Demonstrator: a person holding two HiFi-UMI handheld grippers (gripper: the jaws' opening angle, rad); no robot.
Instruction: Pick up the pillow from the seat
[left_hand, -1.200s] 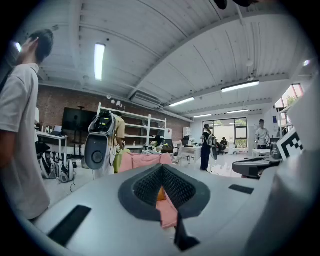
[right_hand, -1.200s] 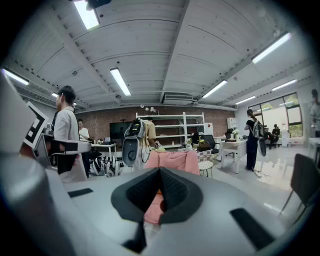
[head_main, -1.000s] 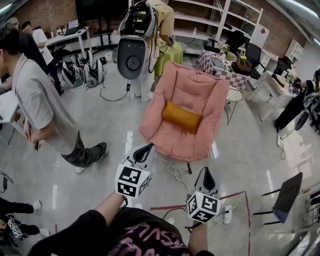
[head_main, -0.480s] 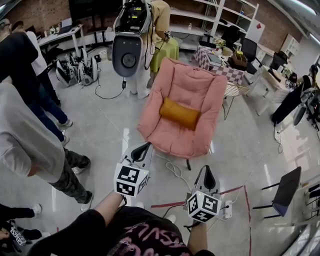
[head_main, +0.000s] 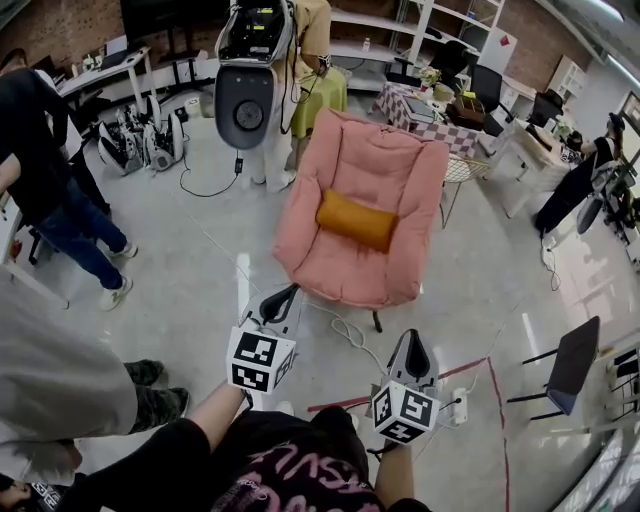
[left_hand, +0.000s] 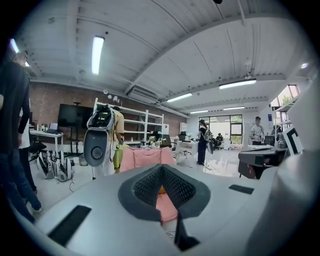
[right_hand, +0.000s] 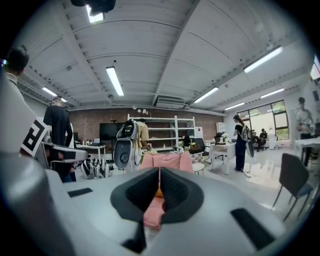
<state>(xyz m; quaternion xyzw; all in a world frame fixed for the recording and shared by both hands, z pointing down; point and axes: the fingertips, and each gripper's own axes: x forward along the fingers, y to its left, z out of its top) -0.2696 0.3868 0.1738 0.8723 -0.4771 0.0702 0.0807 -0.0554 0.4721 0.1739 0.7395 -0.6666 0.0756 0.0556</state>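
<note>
An orange pillow lies across the seat of a pink padded armchair in the middle of the room. My left gripper is shut and empty, held a short way in front of the chair's near left edge. My right gripper is also shut and empty, lower and to the right, above a cable on the floor. In the left gripper view the chair shows above the closed jaws and a sliver of pillow between them. In the right gripper view the pink chair and the pillow sit straight ahead.
A grey robot on a stand stands left of the chair's back. A person in grey trousers is close at my left. A power strip and white cable lie on the floor near red tape. A dark chair stands right.
The view has shifted slightly towards the armchair. The person in grey at the left has walked closer to me and now fills the lower left edge. Both grippers stay shut.
</note>
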